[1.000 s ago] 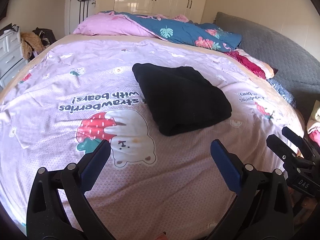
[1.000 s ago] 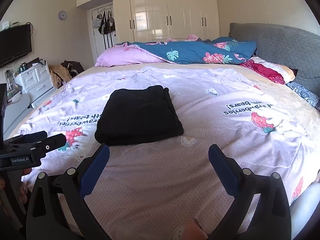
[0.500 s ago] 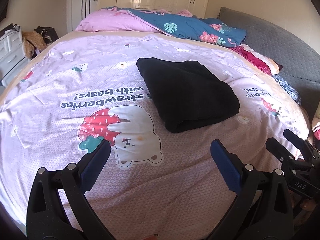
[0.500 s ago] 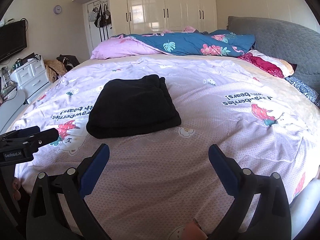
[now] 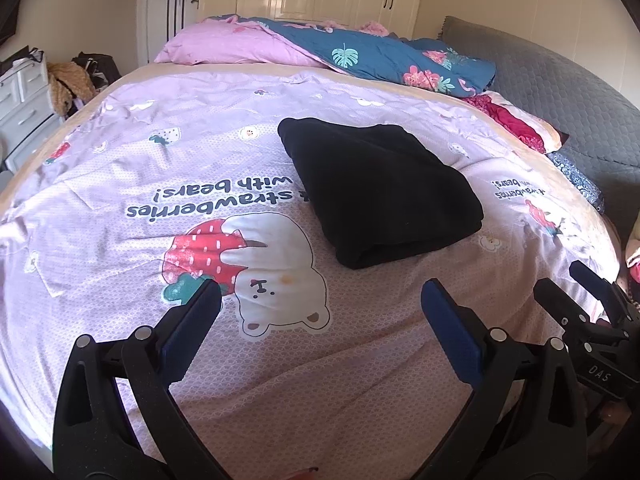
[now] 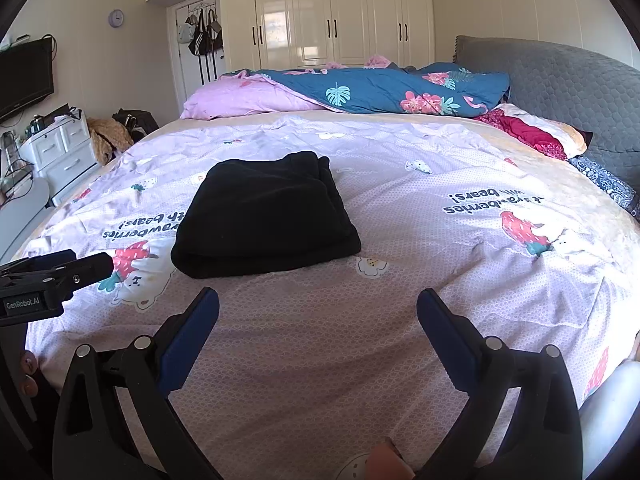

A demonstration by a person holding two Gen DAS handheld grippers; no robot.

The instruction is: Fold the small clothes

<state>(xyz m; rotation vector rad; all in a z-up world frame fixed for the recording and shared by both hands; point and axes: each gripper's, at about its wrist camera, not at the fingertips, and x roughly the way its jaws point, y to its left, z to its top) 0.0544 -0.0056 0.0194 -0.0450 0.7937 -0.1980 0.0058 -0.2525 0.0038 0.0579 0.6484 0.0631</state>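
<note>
A black garment lies folded into a thick rectangle on the lilac bedspread; it also shows in the right wrist view. My left gripper is open and empty, held above the bed's near edge, short of the garment. My right gripper is open and empty, also short of the garment and to its right. The right gripper's fingers show at the right edge of the left wrist view. The left gripper's fingers show at the left edge of the right wrist view.
A blue floral duvet and pink pillow lie at the bed's far end. A grey headboard runs along the right. White drawers with piled clothes stand on the left. White wardrobes line the back wall.
Both grippers have drawn back and risen a little from the garment, which looks smaller and farther in both views. The garment has not moved. Both grippers stay open.
</note>
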